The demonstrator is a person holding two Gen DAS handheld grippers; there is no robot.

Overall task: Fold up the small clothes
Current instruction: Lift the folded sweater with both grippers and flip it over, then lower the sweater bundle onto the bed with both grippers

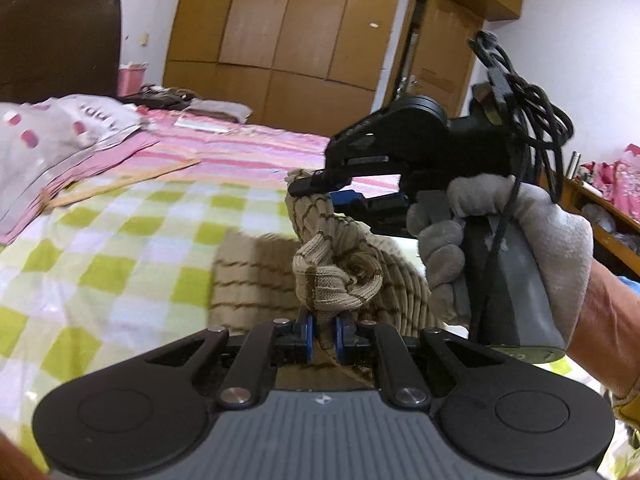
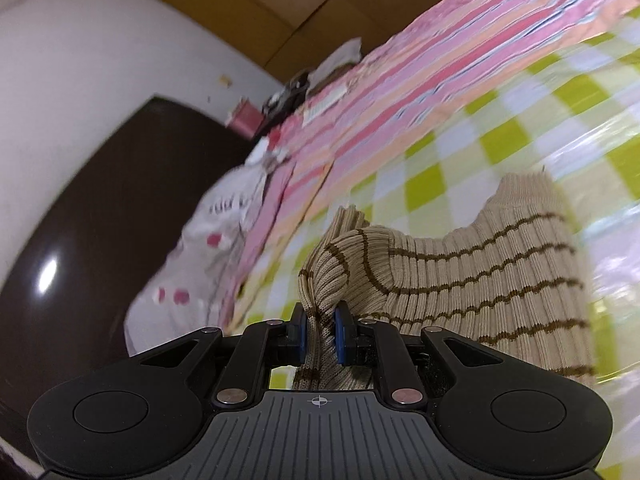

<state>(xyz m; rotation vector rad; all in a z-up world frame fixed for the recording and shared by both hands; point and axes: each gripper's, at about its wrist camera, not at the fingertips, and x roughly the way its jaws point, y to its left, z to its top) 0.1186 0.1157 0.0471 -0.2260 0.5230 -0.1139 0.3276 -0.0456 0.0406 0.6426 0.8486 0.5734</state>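
A small beige ribbed knit garment with thin brown stripes hangs bunched between both grippers above the bed. My left gripper is shut on its lower bunched end. My right gripper, held by a grey-gloved hand, pinches the garment's upper end in the left wrist view. In the right wrist view the right gripper is shut on a fold of the garment, whose far part drapes down to the checked cloth.
A green and white checked cloth covers the near bed, with a pink striped sheet beyond. A white and pink pillow lies at the left. A wooden wardrobe and dark headboard stand behind.
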